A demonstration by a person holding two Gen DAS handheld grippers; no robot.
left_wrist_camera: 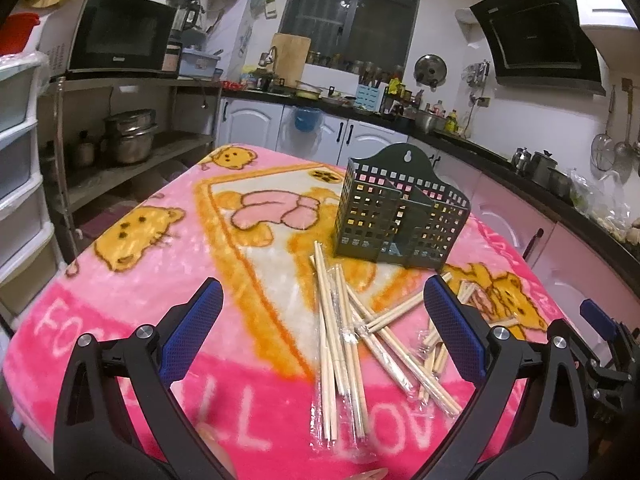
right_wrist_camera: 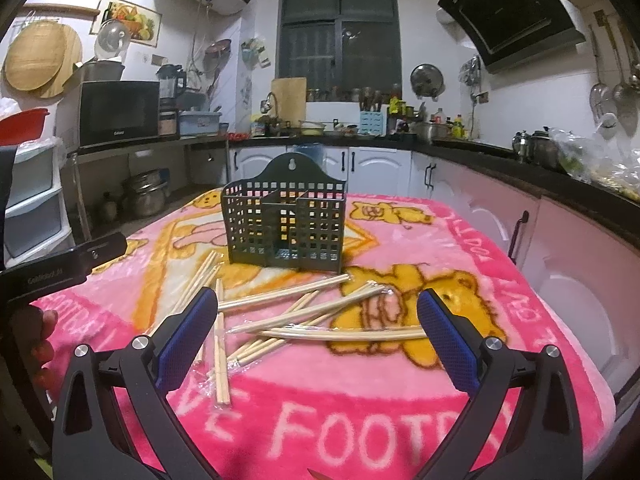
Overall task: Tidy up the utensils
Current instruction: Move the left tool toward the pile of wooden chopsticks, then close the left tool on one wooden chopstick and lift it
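Several pairs of wooden chopsticks in clear wrappers (left_wrist_camera: pixel 348 336) lie scattered on a pink blanket-covered table (left_wrist_camera: pixel 120 300); they also show in the right wrist view (right_wrist_camera: pixel 296 312). A dark green perforated utensil holder (left_wrist_camera: pixel 400 216) stands upright just behind them, also seen in the right wrist view (right_wrist_camera: pixel 286 224), its compartments empty. My left gripper (left_wrist_camera: pixel 320 332) is open and empty, hovering over the pile. My right gripper (right_wrist_camera: pixel 318 336) is open and empty, above the pile from the other side. The right gripper shows at the right edge of the left wrist view (left_wrist_camera: pixel 604 344).
The table edge falls off to the left toward a metal shelf with pots (left_wrist_camera: pixel 128 136) and plastic drawers (left_wrist_camera: pixel 20 160). Pink cabinets and a black counter (right_wrist_camera: pixel 560 216) run along the right. The left gripper's body (right_wrist_camera: pixel 60 268) sits at the left of the right wrist view.
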